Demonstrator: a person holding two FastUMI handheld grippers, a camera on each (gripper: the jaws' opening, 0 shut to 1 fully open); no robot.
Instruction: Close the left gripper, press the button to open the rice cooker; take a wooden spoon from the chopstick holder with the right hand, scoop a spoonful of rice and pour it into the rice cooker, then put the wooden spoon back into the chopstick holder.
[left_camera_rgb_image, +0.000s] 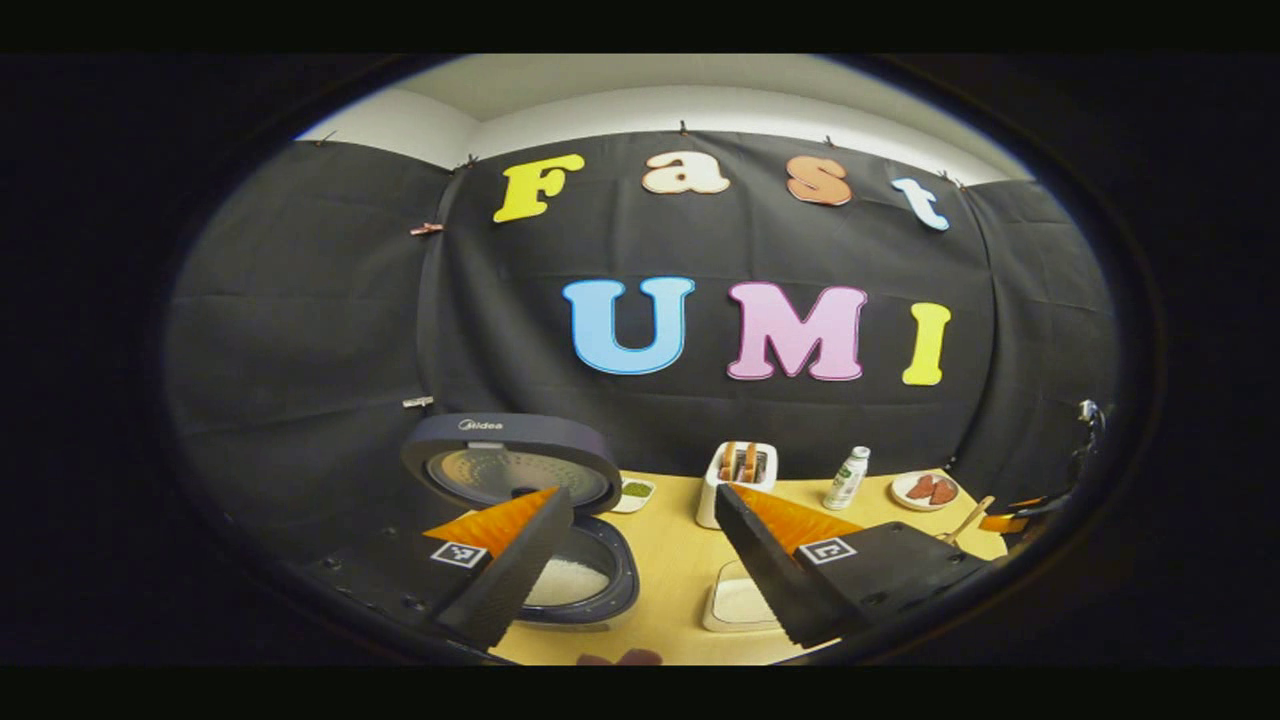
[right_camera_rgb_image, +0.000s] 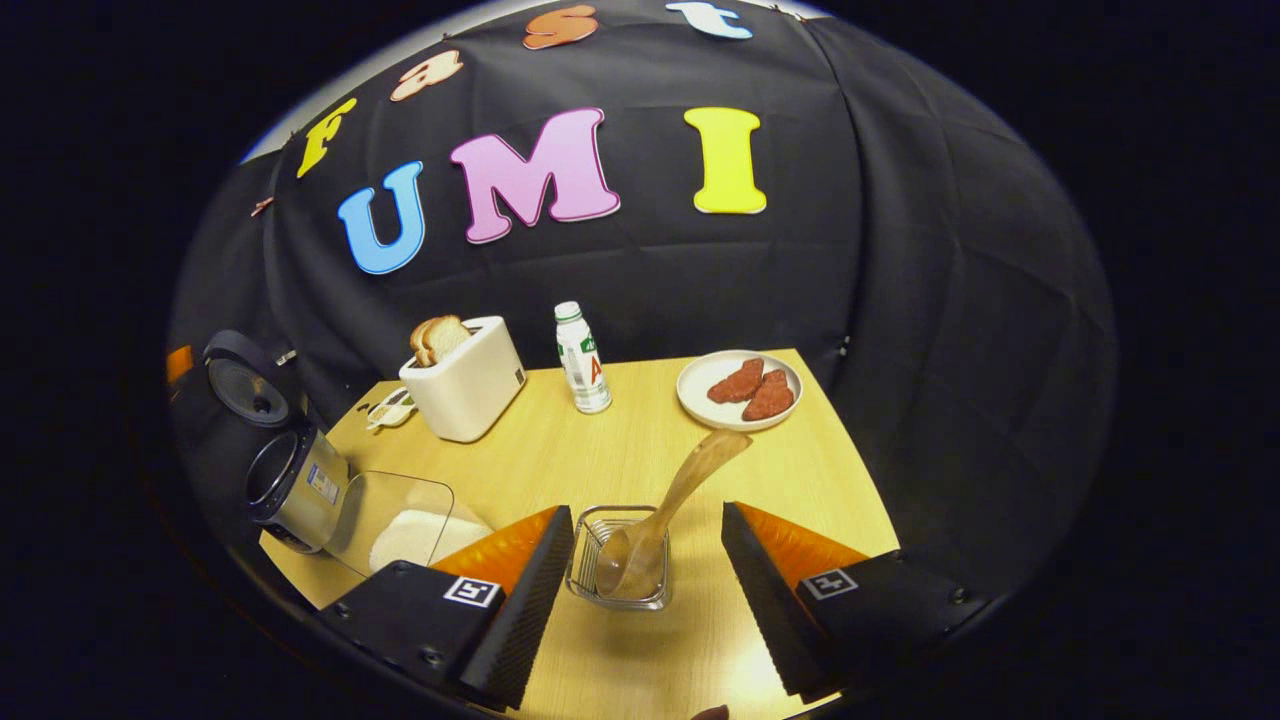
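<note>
Now wooden spoon (right_camera_rgb_image: 668, 508) stands in chopstick holder (right_camera_rgb_image: 620, 560) between open jaws.

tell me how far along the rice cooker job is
Done: the rice cooker stands open with rice in the pot, and the wooden spoon sits in the chopstick holder. In hand: nothing; the right gripper is open around the holder. Nothing looks left.

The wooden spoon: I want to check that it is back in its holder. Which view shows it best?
The right gripper view: the spoon stands in the clear holder between the open fingers, its handle leaning toward the plate. The left gripper view shows what looks like its handle at the table's far right edge, small.
</note>
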